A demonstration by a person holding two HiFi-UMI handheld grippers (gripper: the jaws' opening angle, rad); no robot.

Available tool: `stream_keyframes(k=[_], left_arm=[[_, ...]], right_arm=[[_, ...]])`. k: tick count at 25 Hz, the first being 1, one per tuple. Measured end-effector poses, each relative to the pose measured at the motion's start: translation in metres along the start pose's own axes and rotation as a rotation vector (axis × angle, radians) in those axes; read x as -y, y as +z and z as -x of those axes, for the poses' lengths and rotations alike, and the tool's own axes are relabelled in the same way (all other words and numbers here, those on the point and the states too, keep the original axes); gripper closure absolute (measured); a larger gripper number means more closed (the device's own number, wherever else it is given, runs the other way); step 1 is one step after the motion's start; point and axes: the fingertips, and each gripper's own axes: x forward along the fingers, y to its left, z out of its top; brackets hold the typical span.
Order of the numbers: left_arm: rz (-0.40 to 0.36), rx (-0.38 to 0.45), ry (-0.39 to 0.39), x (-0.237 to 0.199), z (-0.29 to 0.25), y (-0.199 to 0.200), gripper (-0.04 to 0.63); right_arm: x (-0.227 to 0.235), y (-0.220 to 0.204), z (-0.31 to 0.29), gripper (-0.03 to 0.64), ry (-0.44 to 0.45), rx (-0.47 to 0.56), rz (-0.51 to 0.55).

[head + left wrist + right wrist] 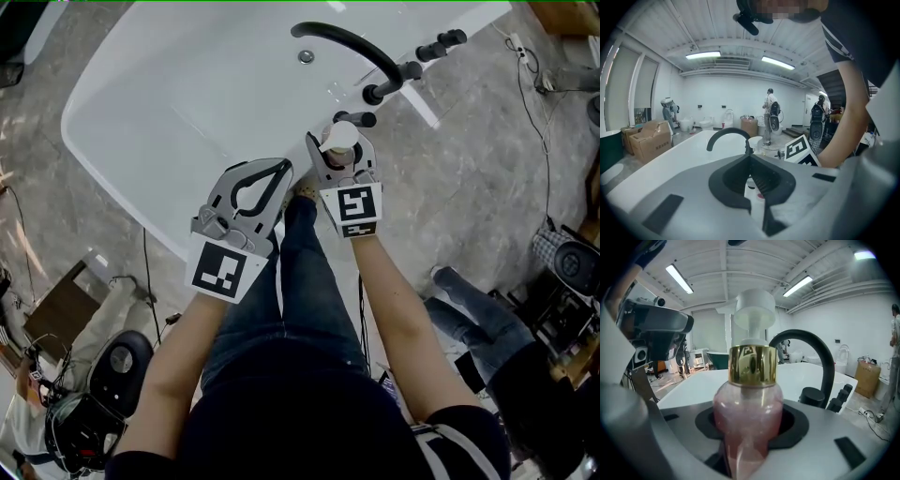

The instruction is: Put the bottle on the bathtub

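Observation:
A pink bottle (749, 413) with a gold collar and a white pump head (340, 137) stands upright between the jaws of my right gripper (339, 157), which is shut on its body. It hangs over the near rim of the white bathtub (131, 192), just short of the black arched faucet (352, 42). My left gripper (279, 171) is beside it on the left, over the same rim. Its jaws meet at the tips with nothing between them. In the left gripper view the tub (684, 150) and faucet (726, 136) lie ahead.
Black tap handles (441, 45) sit on the tub's right rim beside the faucet. Grey stone floor surrounds the tub, with cables (534, 103) and gear at the right and lower left. Cardboard boxes (651, 138) and standing people (769, 115) are farther off in the room.

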Motion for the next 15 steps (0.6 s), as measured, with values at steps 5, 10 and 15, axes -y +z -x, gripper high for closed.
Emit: stream_keyframes(k=[5, 10, 15], left_arm=[[0.012, -0.017, -0.01, 0.001, 0.002, -0.005, 0.574], [0.018, -0.02, -0.025, 0.002, -0.003, -0.009, 0.574], [0.024, -0.028, -0.045, 0.008, -0.008, -0.011, 0.574]], right_arm=[[-0.005, -0.011, -0.02, 0.403, 0.006, -0.021, 0.014], [-0.006, -0.016, -0.033, 0.403, 0.005, -0.016, 0.013], [-0.003, -0.013, -0.035, 0.403, -0.005, 0.019, -0.019]])
